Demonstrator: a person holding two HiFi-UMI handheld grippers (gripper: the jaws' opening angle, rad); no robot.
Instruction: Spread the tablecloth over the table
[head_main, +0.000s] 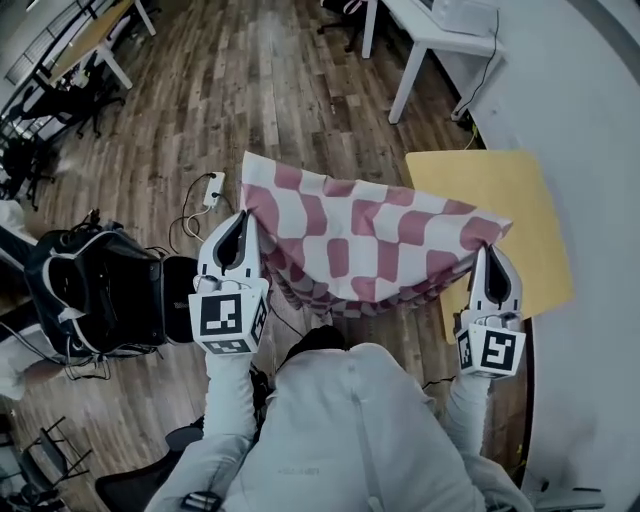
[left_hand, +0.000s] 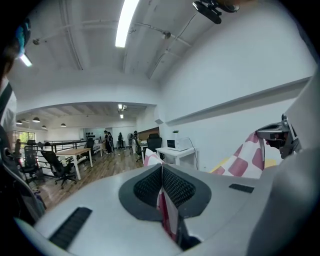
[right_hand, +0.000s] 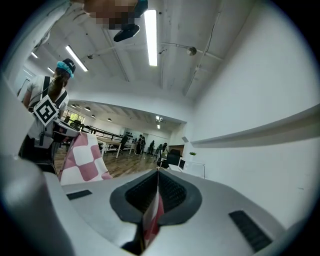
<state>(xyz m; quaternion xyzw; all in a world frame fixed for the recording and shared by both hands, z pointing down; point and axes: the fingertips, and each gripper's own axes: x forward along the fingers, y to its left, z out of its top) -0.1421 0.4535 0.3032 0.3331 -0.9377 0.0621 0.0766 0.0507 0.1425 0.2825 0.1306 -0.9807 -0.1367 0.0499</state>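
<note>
Above the wooden floor, directly in front of the person, the pink-and-white checked tablecloth hangs stretched in the air between the two grippers. The left gripper has its jaws closed tight on the cloth's left corner; the left gripper view shows a fold of fabric pinched between the ribbed pads. The right gripper is likewise clamped on the right corner, with checked fabric trapped between its pads. The cloth sags in folds along its near edge. In the head view its right part overlaps the left side of the yellow table; whether it touches the tabletop cannot be told. Most of the tabletop is uncovered. A black bag sits on the floor to the left, with a white power strip near it. A white desk stands farther off.
</note>
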